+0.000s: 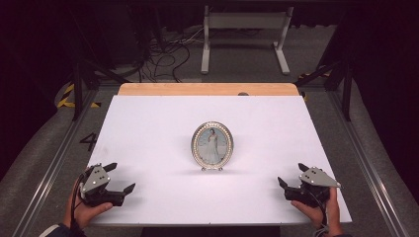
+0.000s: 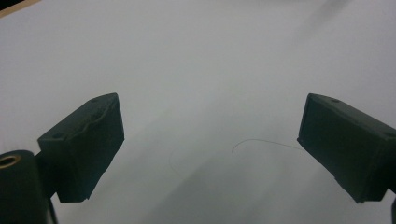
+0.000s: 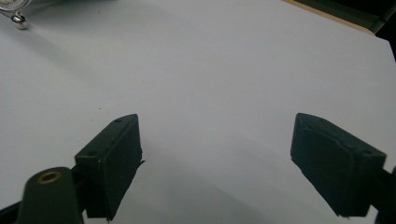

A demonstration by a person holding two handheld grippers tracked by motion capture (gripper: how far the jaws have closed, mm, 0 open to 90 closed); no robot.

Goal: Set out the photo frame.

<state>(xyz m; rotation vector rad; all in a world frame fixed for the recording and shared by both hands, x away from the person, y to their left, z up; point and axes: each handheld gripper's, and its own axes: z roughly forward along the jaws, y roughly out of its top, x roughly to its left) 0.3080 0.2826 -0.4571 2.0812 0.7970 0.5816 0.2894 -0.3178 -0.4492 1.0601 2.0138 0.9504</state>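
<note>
- The oval picture frame (image 1: 212,146) stands upright on its small feet near the middle of the white desk (image 1: 148,123), its portrait facing the person; nothing touches it.
- In the right gripper view one of its shiny ball feet (image 3: 18,19) and a sliver of its rim sit at the upper left corner, well apart from that gripper's jaws.
- The left gripper (image 1: 121,178) sits near the desk's near left corner, held in the person's left hand (image 1: 86,210). Its jaws are spread wide with nothing between them; the left gripper view (image 2: 210,149) has bare white surface in the gap.
- The right gripper (image 1: 291,180) sits near the near right corner in the right hand (image 1: 318,212), jaws likewise released and empty, as the right gripper view (image 3: 215,163) confirms.
- Both grippers point inward toward the frame, each well apart from it, one on either side.
- Judged from this layout, the frame is either set in place with both grippers clear of it, or not yet picked up; the pictures do not settle which.
- If handling remains, all of it lies ahead: reaching in, closing on the rim, lifting without tipping the frame.
- Beyond the desk lie a wooden edge (image 1: 207,89), floor cables (image 1: 163,57) and a white stand (image 1: 244,39).
</note>
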